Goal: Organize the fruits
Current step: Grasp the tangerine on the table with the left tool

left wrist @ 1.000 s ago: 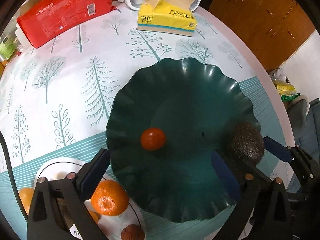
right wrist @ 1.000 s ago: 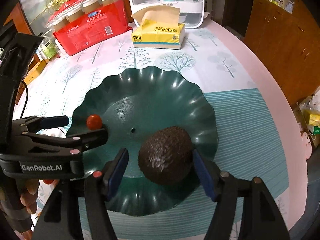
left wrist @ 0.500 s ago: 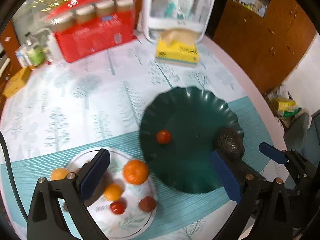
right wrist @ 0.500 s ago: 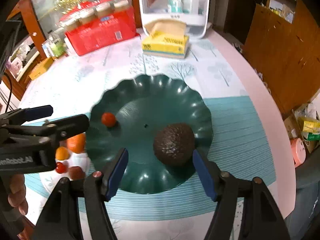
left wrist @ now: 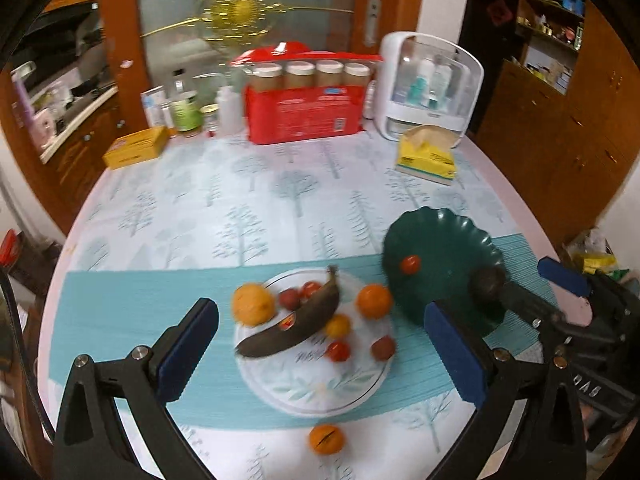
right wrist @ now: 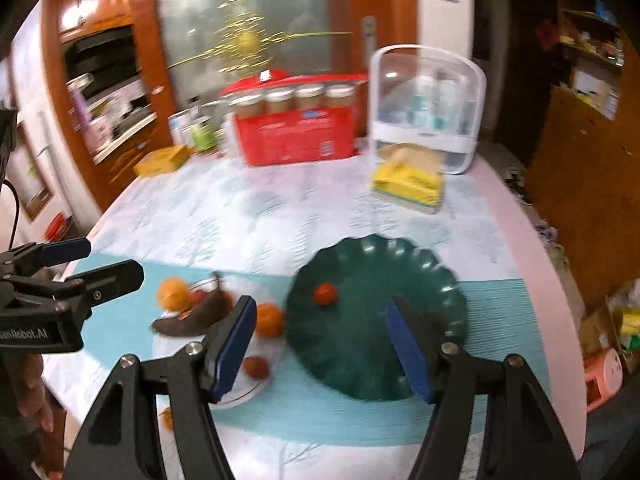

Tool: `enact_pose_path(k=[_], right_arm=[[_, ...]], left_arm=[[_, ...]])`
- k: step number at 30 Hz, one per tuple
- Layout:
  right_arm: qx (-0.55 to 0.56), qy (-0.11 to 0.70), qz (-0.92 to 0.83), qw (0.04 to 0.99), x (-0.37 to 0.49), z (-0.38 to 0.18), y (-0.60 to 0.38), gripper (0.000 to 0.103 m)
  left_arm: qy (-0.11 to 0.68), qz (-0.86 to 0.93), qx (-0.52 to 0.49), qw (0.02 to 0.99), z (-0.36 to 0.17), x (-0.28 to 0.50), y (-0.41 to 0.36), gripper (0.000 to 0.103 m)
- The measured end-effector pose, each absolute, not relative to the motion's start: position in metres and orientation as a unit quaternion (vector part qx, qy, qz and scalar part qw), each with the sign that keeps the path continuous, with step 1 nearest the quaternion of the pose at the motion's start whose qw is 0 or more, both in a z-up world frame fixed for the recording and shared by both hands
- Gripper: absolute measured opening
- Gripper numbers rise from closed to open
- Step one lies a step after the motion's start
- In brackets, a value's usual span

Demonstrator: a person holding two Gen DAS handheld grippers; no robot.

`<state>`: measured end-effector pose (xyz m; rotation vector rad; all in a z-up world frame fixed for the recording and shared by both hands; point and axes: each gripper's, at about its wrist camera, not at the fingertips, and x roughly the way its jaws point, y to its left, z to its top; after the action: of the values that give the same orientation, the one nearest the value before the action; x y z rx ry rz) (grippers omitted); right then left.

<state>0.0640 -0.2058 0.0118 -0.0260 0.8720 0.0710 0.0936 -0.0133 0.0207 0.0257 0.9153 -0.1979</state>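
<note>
We logged the left gripper point(left wrist: 316, 350) and right gripper point(right wrist: 322, 350) both released, jaws wide, holding nothing. The green scalloped dish point(left wrist: 444, 248) held one tomato point(left wrist: 410, 264) and a dark avocado point(left wrist: 486, 282). Beside it, the white plate point(left wrist: 312, 388) carried a blackened banana point(left wrist: 296, 326), oranges and small red fruits. One orange point(left wrist: 326, 439) lay on the tablecloth point(left wrist: 240, 208).
</note>
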Motion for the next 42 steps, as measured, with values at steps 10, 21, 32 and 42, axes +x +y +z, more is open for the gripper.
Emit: enact_pose_path(k=[10,21,32,42], right_arm=[[-0.063,0.422,0.076,0.901,0.046,-0.009,-0.161,0.069],[-0.038,0.511,0.074,0.855,0.056,-0.104,-0.158,0.069],[-0.043,0.523,0.058,0.849,0.081,-0.149,-0.154,0.055],[-0.026,0.528,0.070,0.846,0.089,-0.164,-0.154,0.031]], left_arm=[[0.473,-0.051,0.009,0.880,-0.036,0.041,0.015,0.102],[0.534,-0.079,0.024,0.842,-0.127,0.019,-0.003,0.096],[0.545,-0.080,0.008,0.834,-0.163,0.024,-0.014,0.060],[0.531,-0.082,-0.007,0.843,-0.160,0.022,-0.016,0.038]])
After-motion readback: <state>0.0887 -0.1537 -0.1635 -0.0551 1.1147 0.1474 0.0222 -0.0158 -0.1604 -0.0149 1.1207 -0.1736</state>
